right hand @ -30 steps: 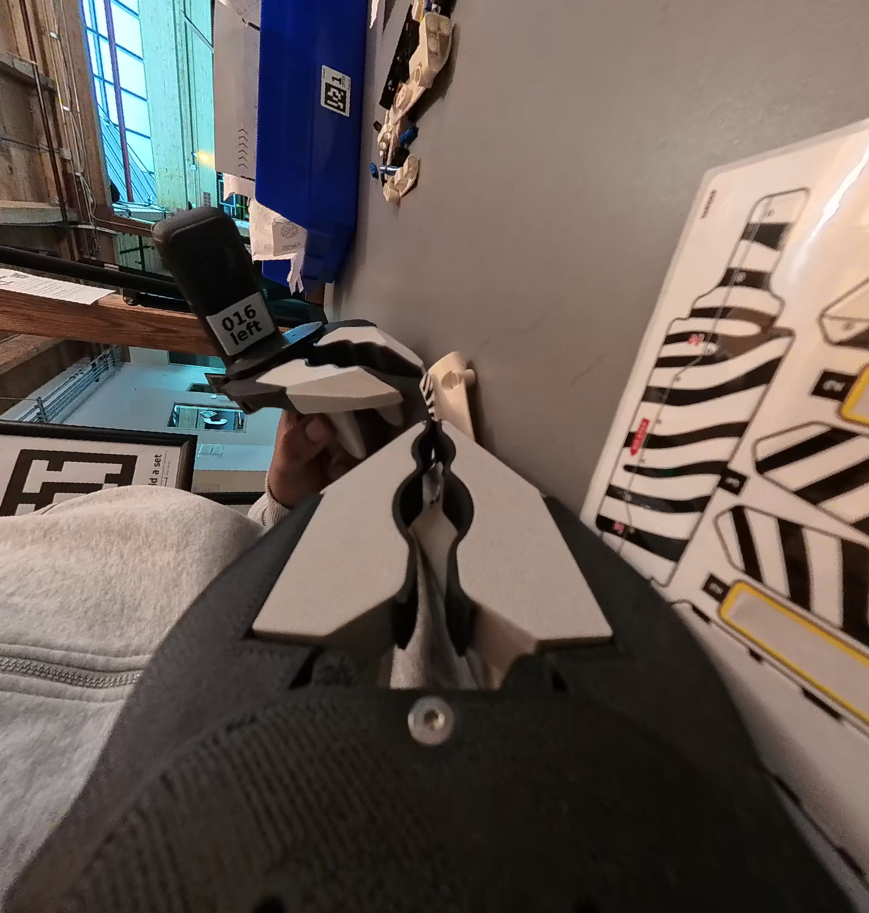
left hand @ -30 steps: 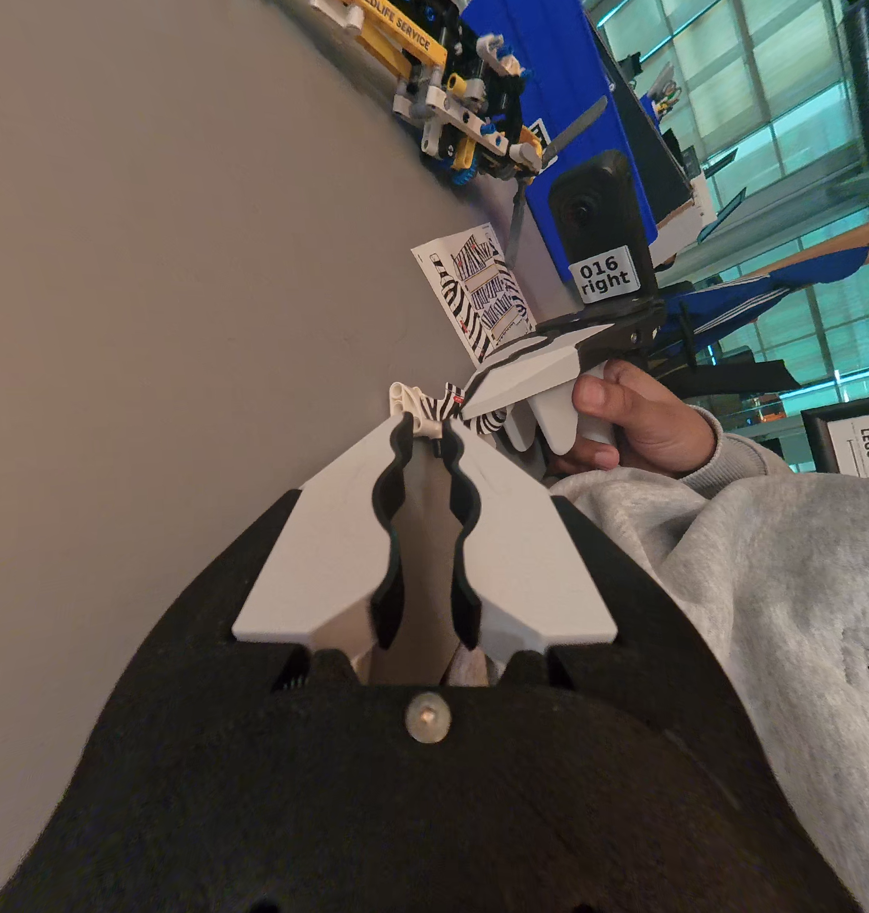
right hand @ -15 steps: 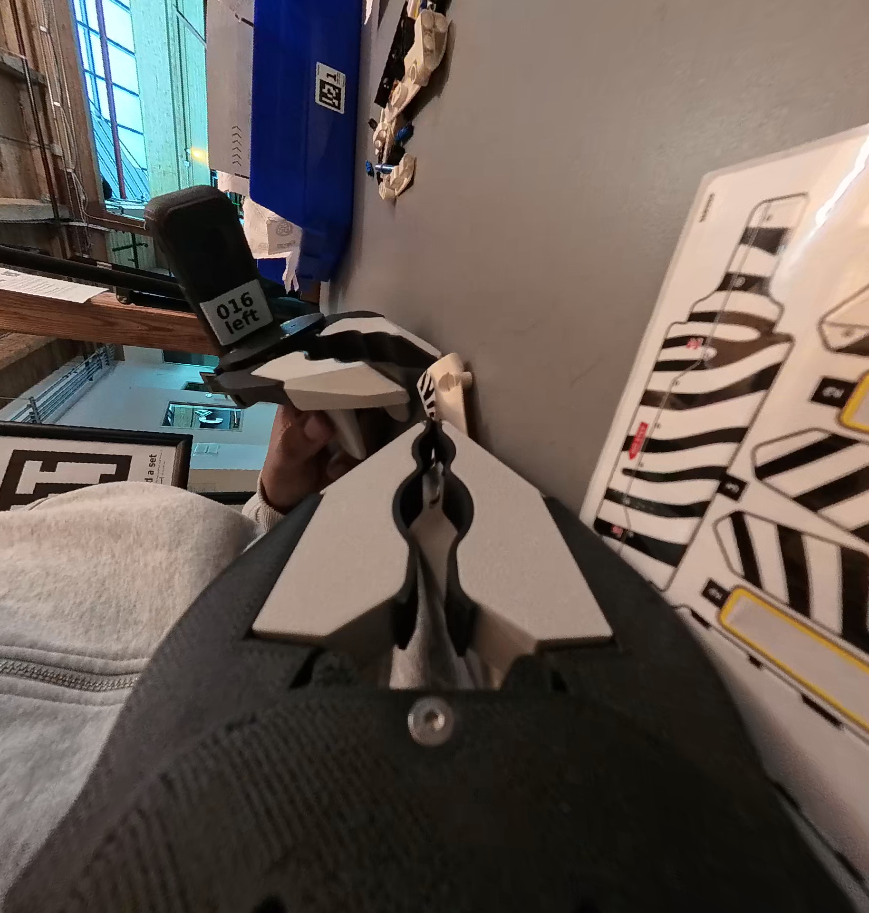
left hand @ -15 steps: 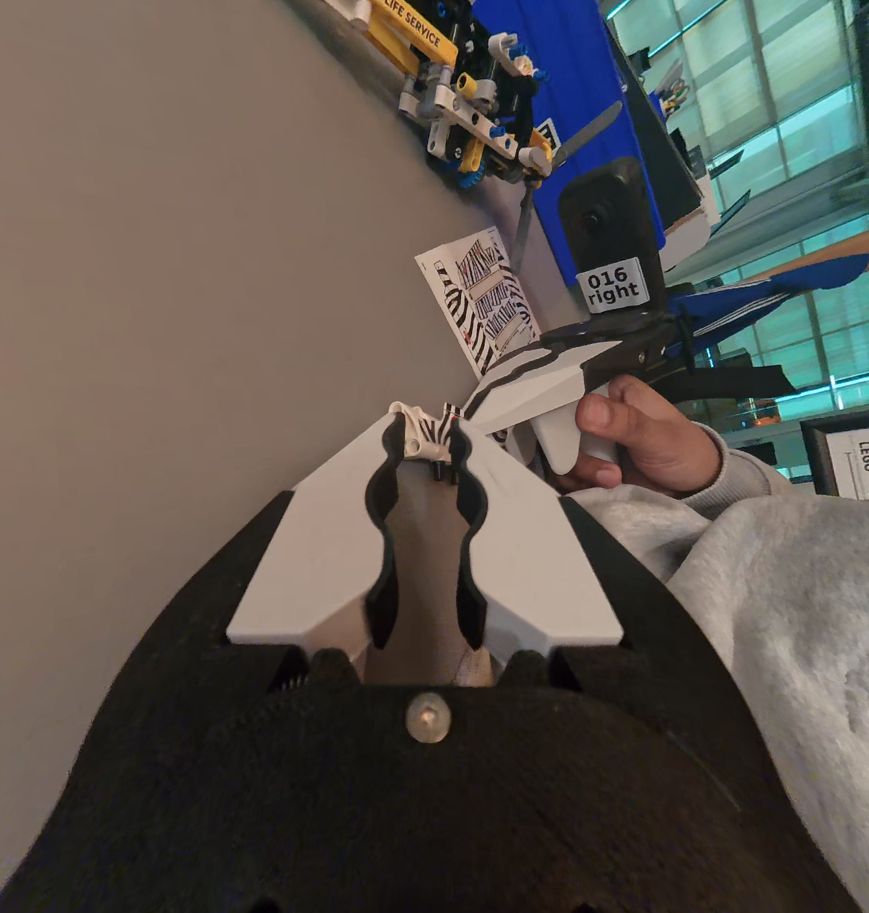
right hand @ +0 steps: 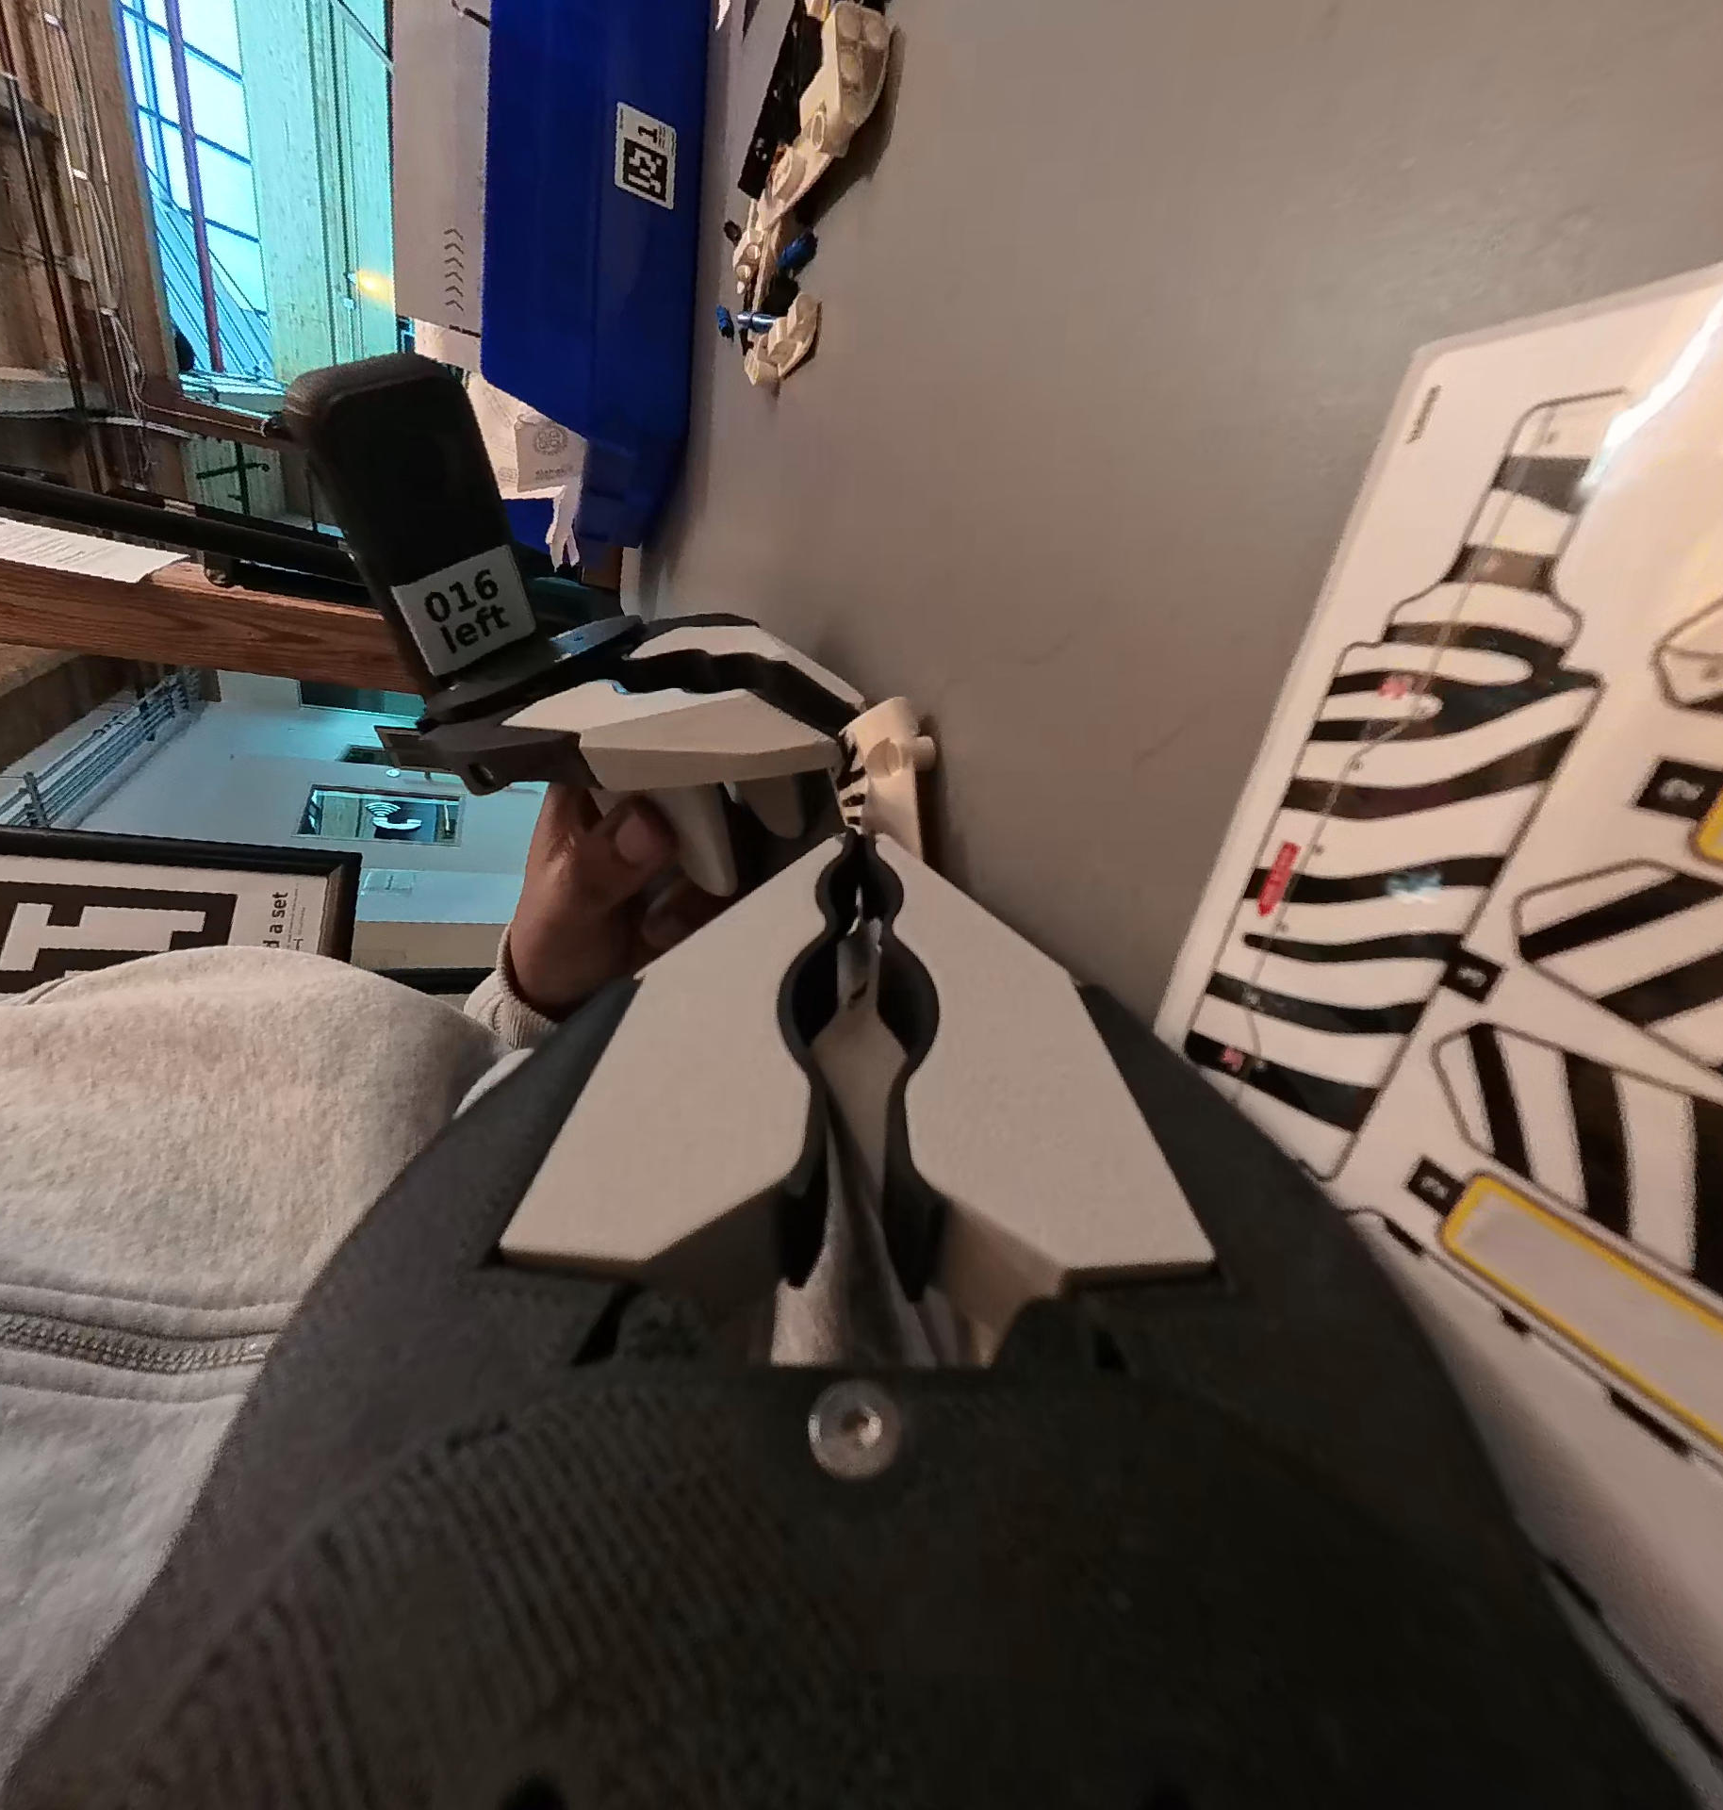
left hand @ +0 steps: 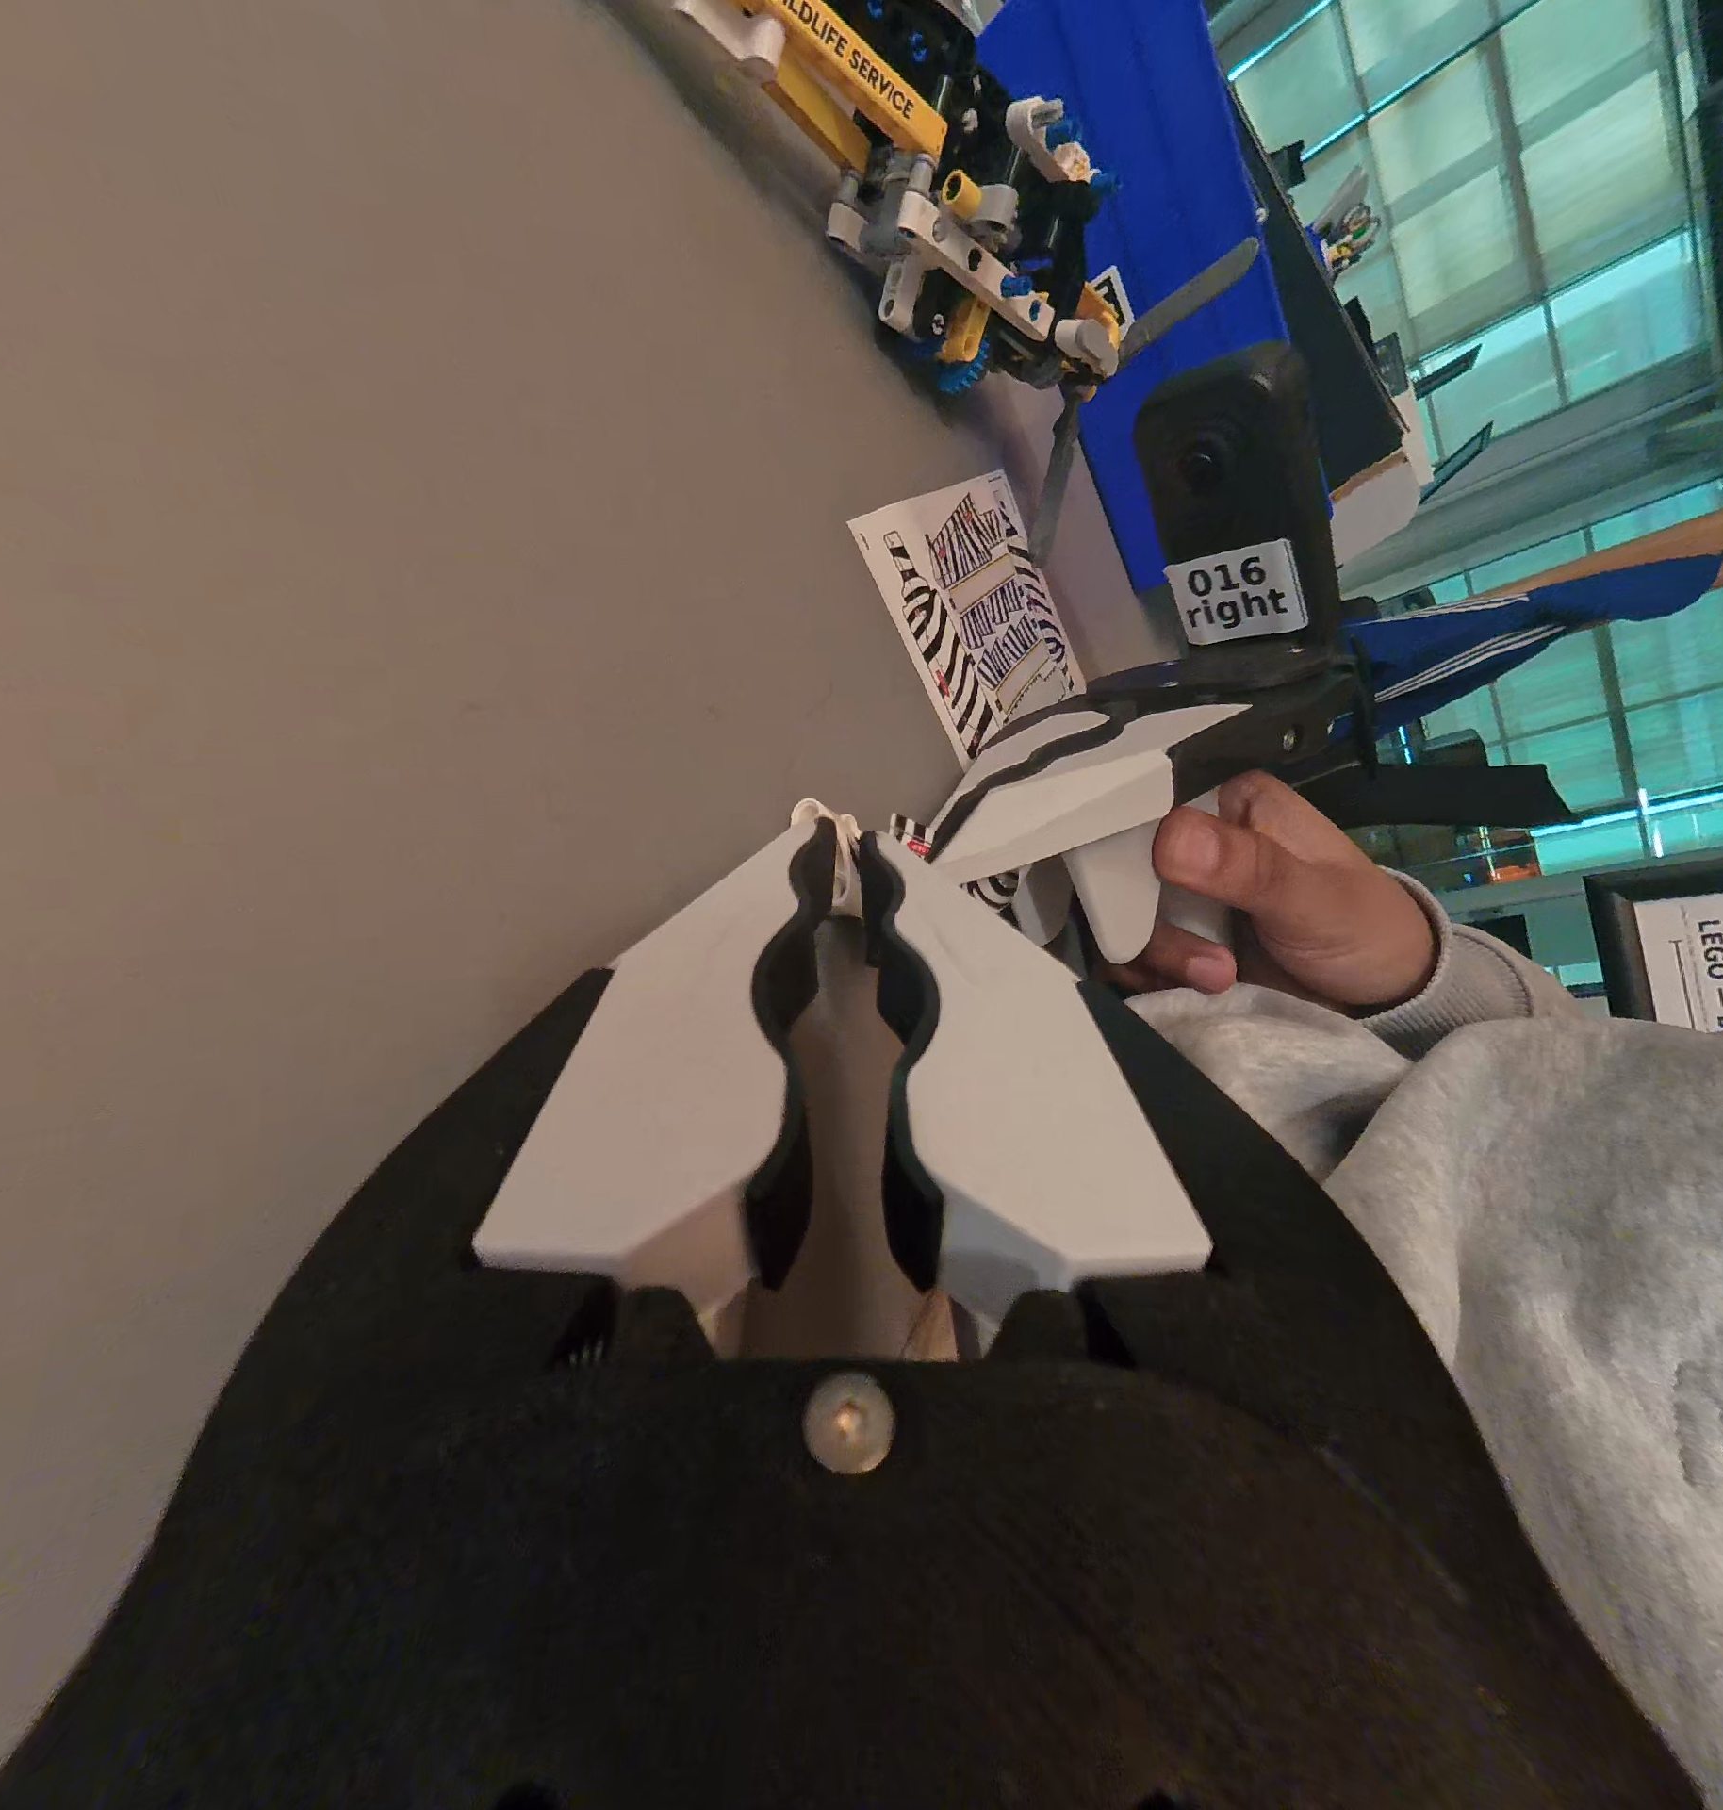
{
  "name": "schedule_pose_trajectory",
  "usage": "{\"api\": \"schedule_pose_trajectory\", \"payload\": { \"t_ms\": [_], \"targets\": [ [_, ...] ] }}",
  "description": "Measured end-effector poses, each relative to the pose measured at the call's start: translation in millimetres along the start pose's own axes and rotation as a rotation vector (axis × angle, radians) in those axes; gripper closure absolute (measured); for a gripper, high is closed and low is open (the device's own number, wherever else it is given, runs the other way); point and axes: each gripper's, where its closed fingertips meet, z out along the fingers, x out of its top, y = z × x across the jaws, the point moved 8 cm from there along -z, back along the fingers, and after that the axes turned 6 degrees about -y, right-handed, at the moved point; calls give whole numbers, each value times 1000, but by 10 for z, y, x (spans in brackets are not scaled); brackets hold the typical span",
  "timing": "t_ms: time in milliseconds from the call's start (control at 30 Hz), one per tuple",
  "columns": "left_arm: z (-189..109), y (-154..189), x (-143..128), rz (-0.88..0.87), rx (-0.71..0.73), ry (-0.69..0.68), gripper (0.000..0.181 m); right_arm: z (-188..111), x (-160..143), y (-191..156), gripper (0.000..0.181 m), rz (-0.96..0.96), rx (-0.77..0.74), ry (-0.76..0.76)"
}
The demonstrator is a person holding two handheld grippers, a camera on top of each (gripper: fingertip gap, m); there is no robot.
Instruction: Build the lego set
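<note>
A small white lego panel piece with a zebra-striped sticker is held just above the grey table. My left gripper is shut on one end of it. My right gripper comes in from the side and is shut on its other end. In the right wrist view the piece sticks out past my fingertips, and the left gripper pinches its far end. In the left wrist view the right gripper meets the piece at its striped end. Most of the piece is hidden by the fingers.
A zebra sticker sheet lies on the table beside the right gripper; it also shows in the left wrist view. A part-built yellow, black and white model, a blue box and loose parts lie farther back. Left and right tips are no more than a few centimetres apart.
My left gripper's jaws have drawn closer together on the piece, which now shows narrower between them. Both grippers have shifted slightly but stay joined at the piece.
</note>
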Motion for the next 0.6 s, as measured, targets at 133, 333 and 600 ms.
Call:
{"api": "schedule_pose_trajectory", "payload": {
  "t_ms": [133,333,600],
  "targets": [
    [0,-2,0,-3,0,2,180,0,-4,-13,181,-14,-8,2],
    [3,4,-6,-3,-2,2,180,0,-26,-31,181,-33,-21,-4],
    [10,19,-13,13,10,4,180,-11,-58,-59,173,-42,3,4]
  ]
}}
